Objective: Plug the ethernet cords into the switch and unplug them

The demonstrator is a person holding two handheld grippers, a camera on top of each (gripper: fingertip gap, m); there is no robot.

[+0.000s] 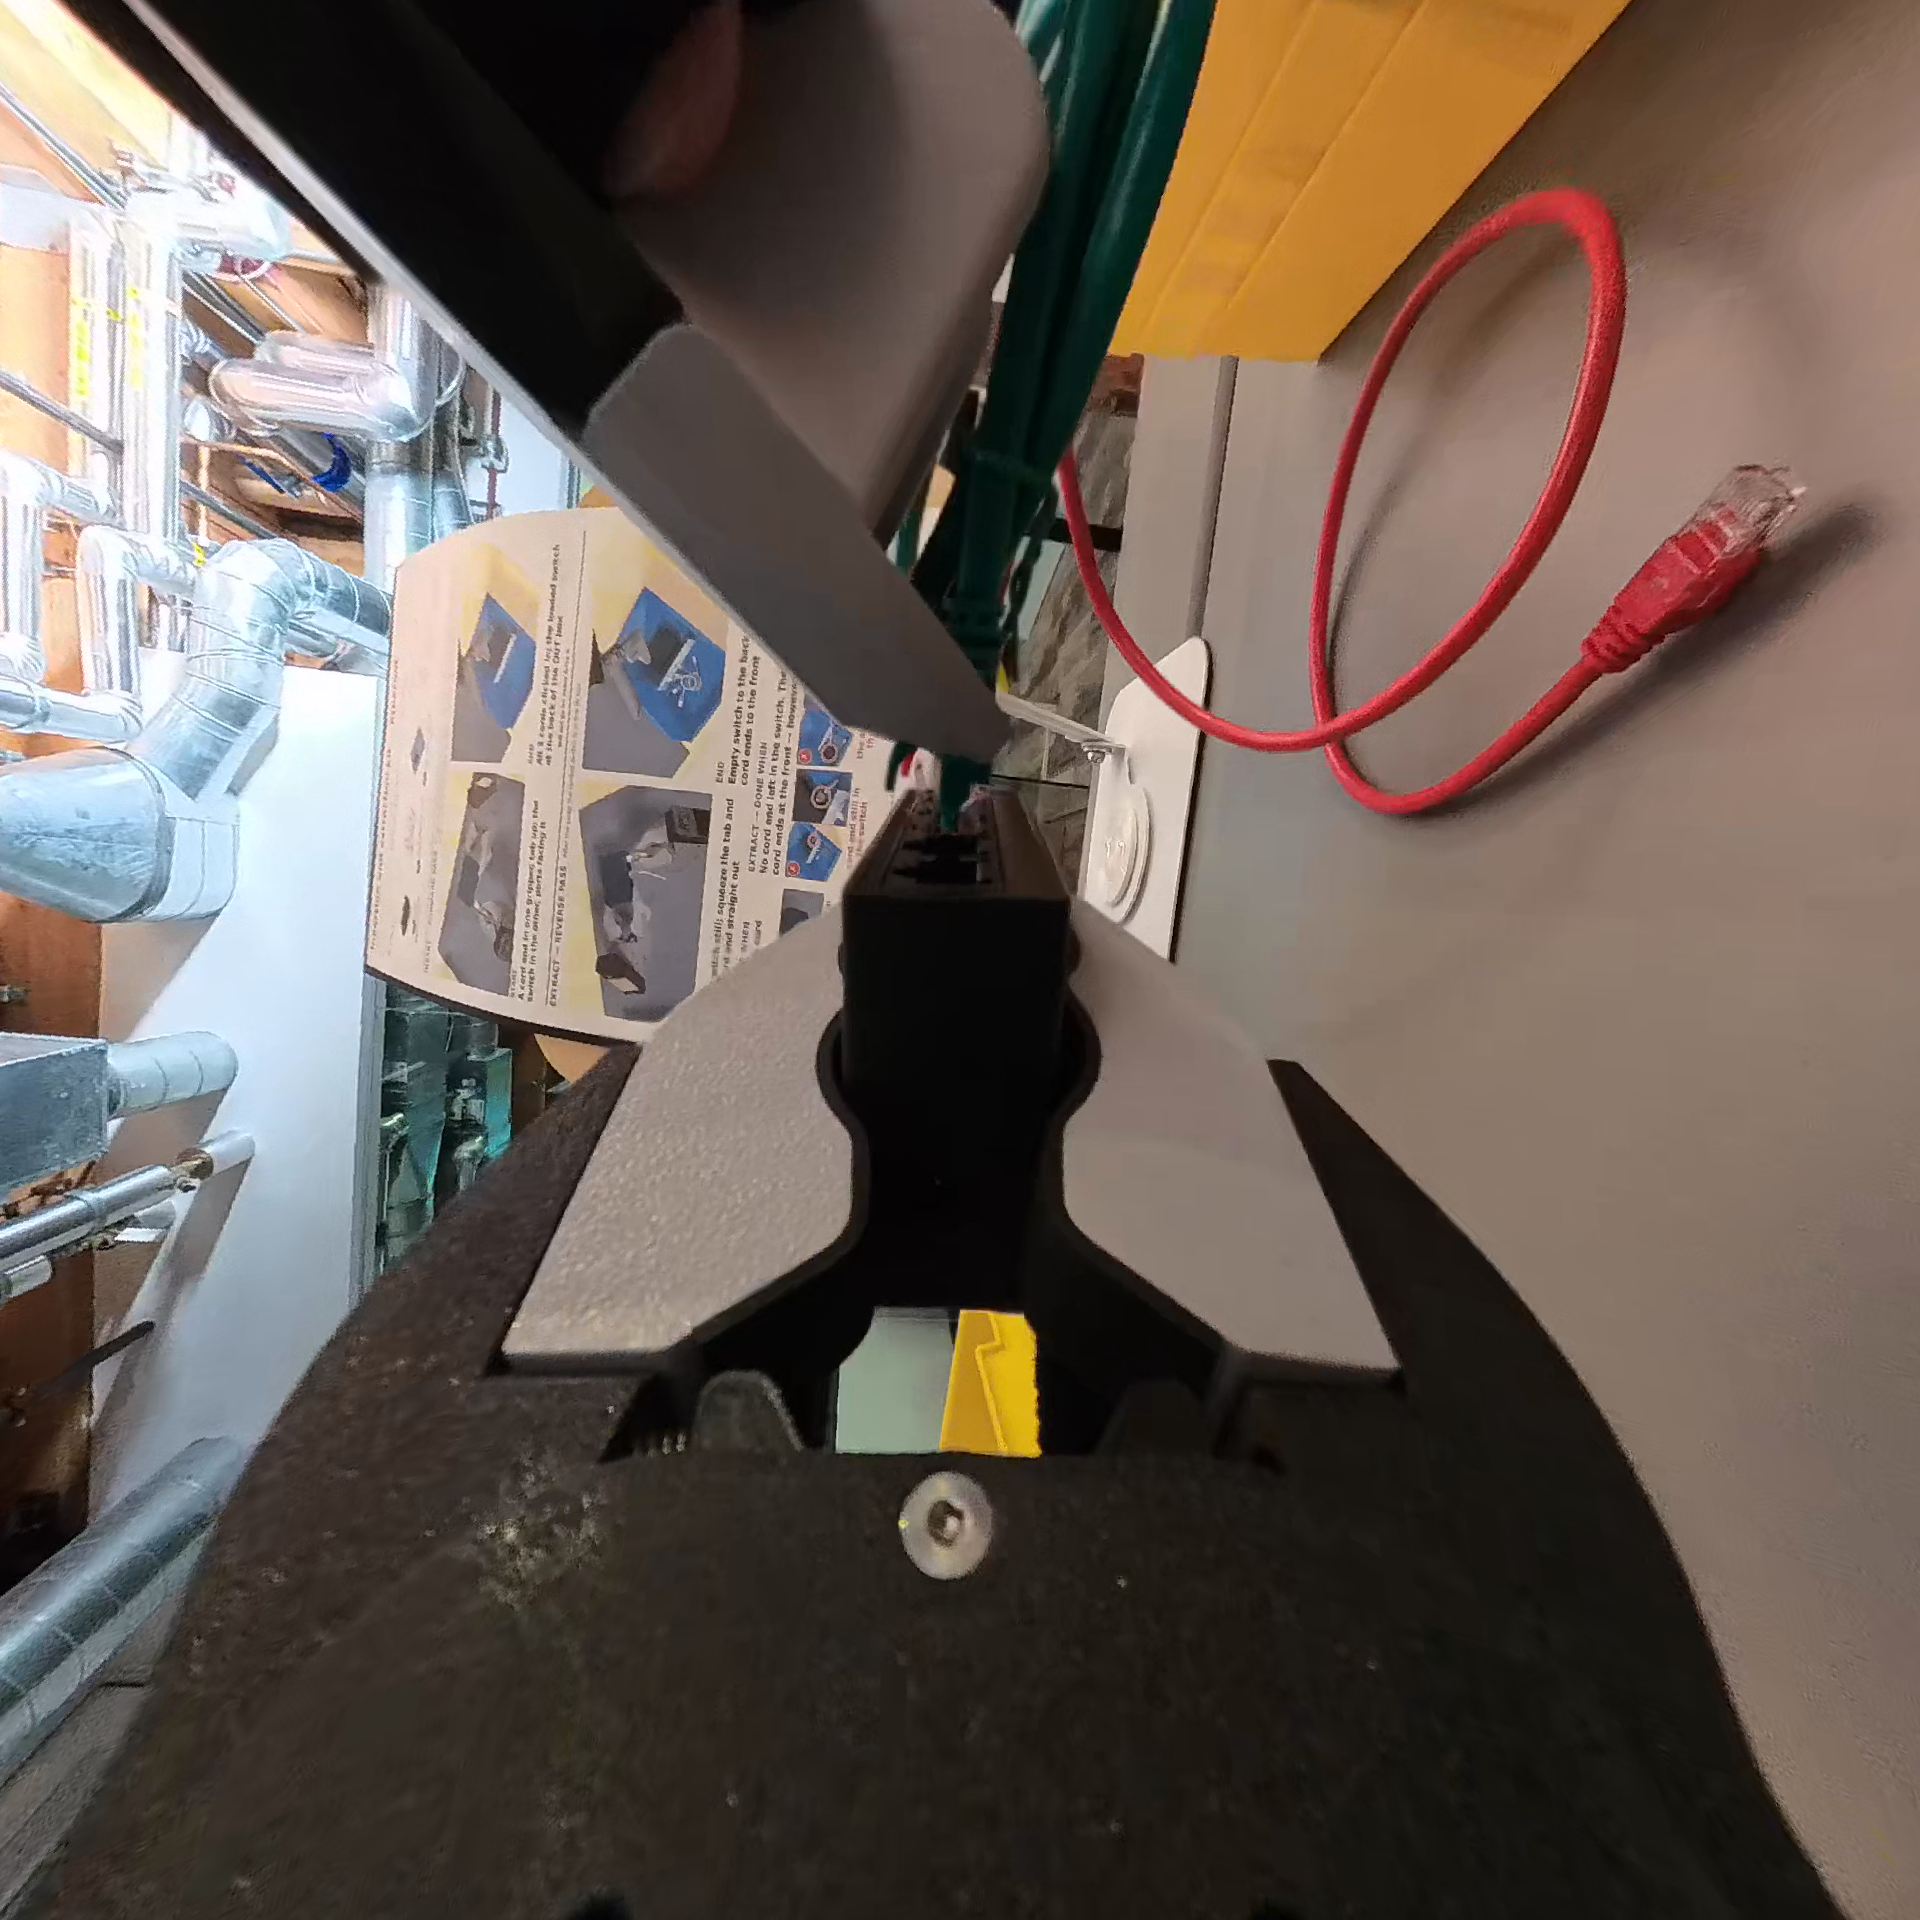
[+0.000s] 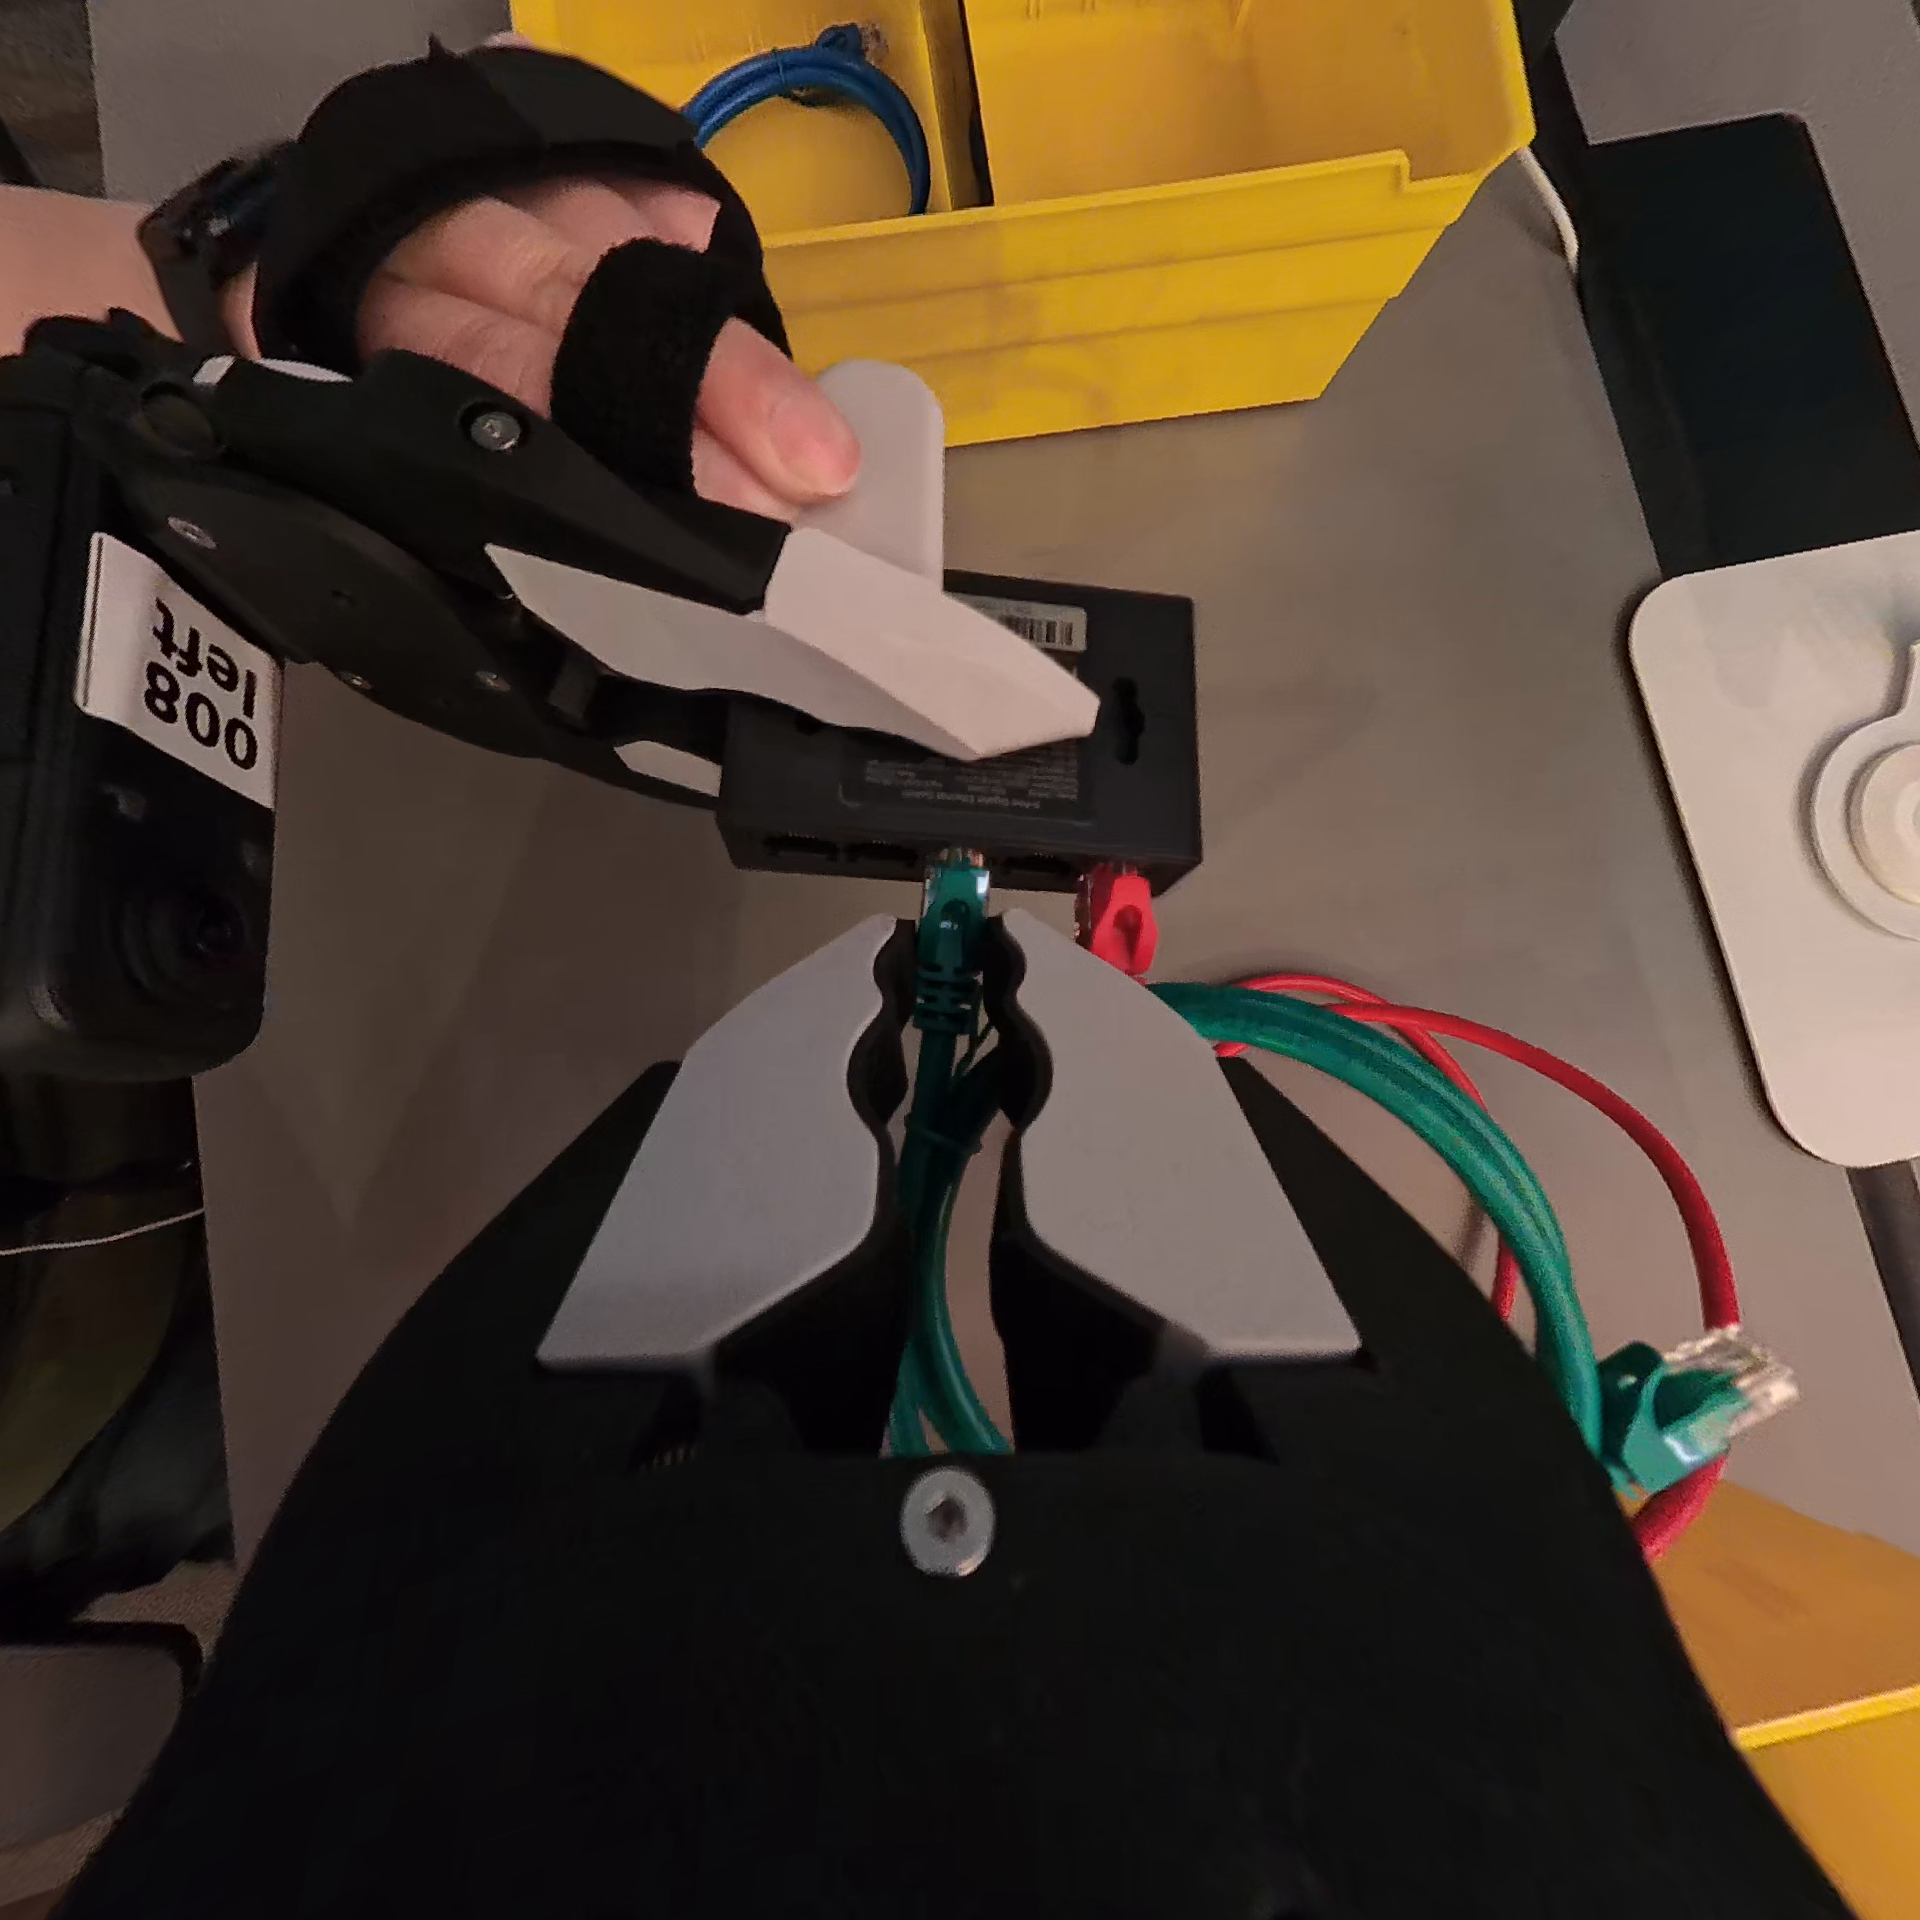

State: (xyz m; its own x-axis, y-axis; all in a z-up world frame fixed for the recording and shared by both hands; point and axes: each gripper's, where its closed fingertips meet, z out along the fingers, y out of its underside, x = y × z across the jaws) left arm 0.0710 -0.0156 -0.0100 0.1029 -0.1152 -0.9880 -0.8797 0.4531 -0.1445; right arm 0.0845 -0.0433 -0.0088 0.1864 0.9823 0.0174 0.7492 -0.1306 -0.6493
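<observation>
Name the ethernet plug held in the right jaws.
The green ethernet plug at the black switch; the red plug beside it sits ungripped.

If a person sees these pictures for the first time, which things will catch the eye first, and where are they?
First, the black switch at the centre, clamped by the left gripper, with a red plug in a port at its right end. Just below, the right gripper is shut on the green plug at a middle port. Behind stands a yellow bin with a blue cable inside.
</observation>
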